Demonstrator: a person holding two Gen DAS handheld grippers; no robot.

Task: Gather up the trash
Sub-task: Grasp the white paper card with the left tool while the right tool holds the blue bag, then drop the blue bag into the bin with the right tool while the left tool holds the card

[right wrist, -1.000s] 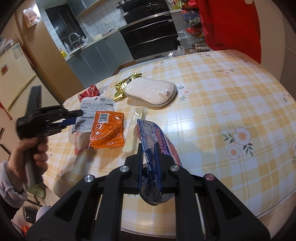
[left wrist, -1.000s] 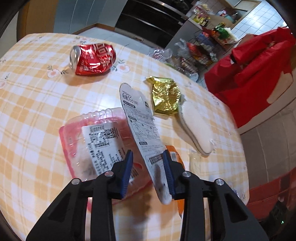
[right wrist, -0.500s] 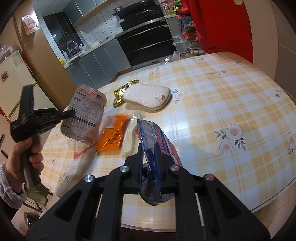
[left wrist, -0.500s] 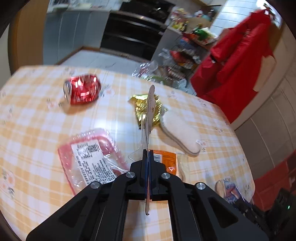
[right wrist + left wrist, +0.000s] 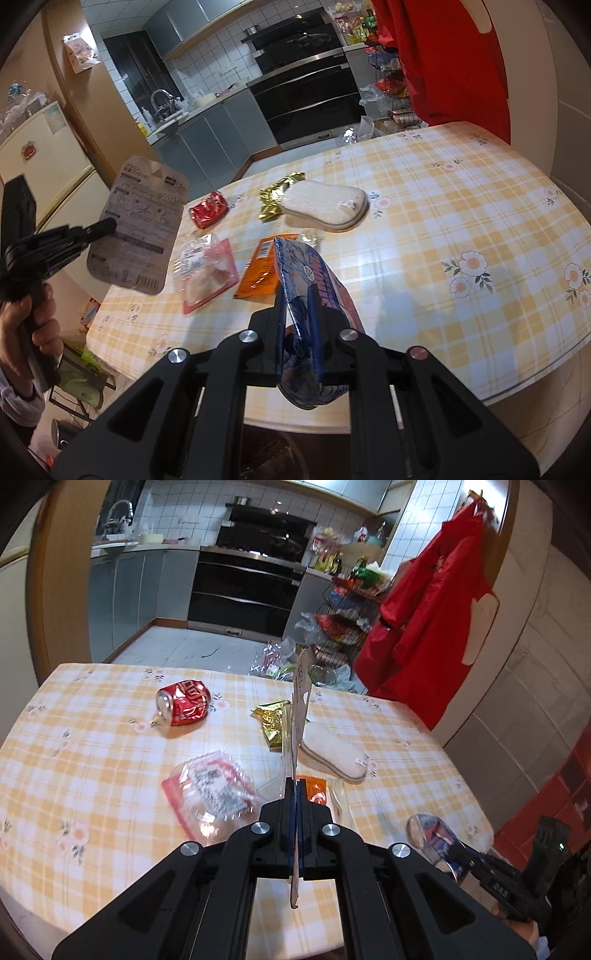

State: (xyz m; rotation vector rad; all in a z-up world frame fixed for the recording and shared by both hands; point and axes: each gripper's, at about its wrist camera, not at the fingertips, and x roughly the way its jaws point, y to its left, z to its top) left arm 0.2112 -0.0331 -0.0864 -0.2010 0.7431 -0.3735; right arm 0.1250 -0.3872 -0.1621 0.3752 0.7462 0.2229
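Observation:
My left gripper [image 5: 295,797] is shut on a printed packaging card [image 5: 300,716], held edge-on above the table; the right wrist view shows the card's face [image 5: 138,225] lifted at the left. My right gripper [image 5: 298,314] is shut on a blue snack wrapper [image 5: 314,273], raised near the table's front edge. On the checked tablecloth [image 5: 92,746] lie a crushed red can [image 5: 183,707], a gold foil wrapper [image 5: 273,720], a clear pink tray with a label [image 5: 212,794], an orange packet [image 5: 260,271] and a white oval sponge [image 5: 325,206].
A small clear plastic piece [image 5: 312,236] lies beside the orange packet. A red garment [image 5: 428,627] hangs to the right of the table. A wire rack of groceries [image 5: 347,613] and a dark oven [image 5: 247,590] stand beyond the far edge. A hand [image 5: 40,325] grips the left tool.
The left gripper closed on the card and lifted it up and away from the table, rolling so the card stands edge-on. The right gripper rose slightly with the blue wrapper.

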